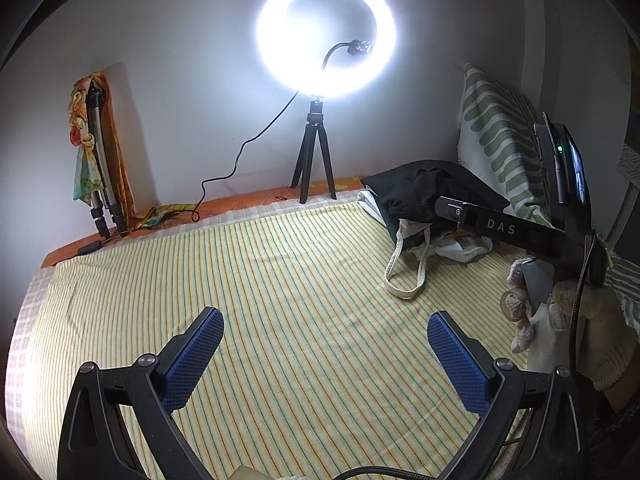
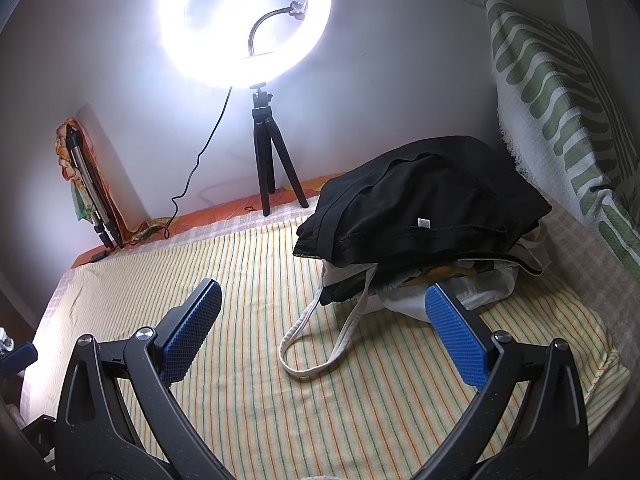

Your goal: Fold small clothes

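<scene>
Striped bedsheet [image 1: 280, 280] | left claw [image 1: 325, 346] wide, empty | right claw [image 2: 323, 332] wide, empty

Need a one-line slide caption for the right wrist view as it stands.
Open right gripper above the striped sheet, facing a black garment piled on a cream tote bag.

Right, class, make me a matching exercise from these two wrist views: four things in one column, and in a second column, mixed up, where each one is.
Things
1. ring light
2. black garment
3. green-patterned cushion
4. folded tripod

Places
A. leaning on the wall at the far left
B. on top of the pile of clothes
C. on a small black tripod at the far edge of the bed
D. upright along the right side of the bed

Pairs: 1-C, 2-B, 3-D, 4-A
</scene>
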A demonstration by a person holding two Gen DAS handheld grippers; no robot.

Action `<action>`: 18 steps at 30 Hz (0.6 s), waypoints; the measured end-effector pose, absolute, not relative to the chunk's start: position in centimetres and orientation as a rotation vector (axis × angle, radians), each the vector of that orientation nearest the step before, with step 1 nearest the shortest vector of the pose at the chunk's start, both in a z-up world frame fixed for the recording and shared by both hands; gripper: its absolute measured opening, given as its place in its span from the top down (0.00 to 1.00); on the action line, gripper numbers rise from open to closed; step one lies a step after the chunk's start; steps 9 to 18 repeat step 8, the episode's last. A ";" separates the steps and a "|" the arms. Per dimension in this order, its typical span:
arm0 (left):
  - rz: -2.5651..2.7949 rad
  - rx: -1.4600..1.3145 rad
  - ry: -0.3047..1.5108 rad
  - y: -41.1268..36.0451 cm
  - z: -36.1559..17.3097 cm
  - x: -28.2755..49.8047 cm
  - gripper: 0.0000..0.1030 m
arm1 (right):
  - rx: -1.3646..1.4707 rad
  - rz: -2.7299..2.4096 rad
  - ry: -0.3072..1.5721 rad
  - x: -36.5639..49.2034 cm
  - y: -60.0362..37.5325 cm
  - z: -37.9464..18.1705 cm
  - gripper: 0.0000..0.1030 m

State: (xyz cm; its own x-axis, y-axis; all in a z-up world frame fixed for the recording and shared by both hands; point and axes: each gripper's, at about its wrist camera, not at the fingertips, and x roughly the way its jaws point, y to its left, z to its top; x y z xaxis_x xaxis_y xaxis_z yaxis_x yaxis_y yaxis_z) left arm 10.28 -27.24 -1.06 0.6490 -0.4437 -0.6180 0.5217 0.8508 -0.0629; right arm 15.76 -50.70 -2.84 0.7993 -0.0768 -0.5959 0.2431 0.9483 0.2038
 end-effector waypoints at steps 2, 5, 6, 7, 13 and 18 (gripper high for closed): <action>-0.553 0.123 0.663 -27.3 -1.0 10.2 0.00 | 0.282 -0.173 0.624 15.7 -50.7 -2.8 0.00; -0.546 0.136 0.650 -27.6 -1.0 10.0 0.00 | 0.283 -0.172 0.623 15.7 -50.8 -2.9 0.00; -0.547 0.137 0.647 -27.7 -1.0 9.9 0.00 | 0.282 -0.170 0.625 15.7 -50.8 -2.9 0.00; -0.555 0.138 0.654 -27.9 -1.0 10.0 0.00 | 0.279 -0.170 0.629 15.7 -50.8 -2.8 0.00; -0.562 0.140 0.664 -28.1 -1.1 10.1 0.00 | 0.274 -0.167 0.632 15.7 -50.9 -2.8 0.00; -0.562 0.140 0.664 -28.1 -1.1 10.1 0.00 | 0.274 -0.167 0.632 15.7 -50.9 -2.8 0.00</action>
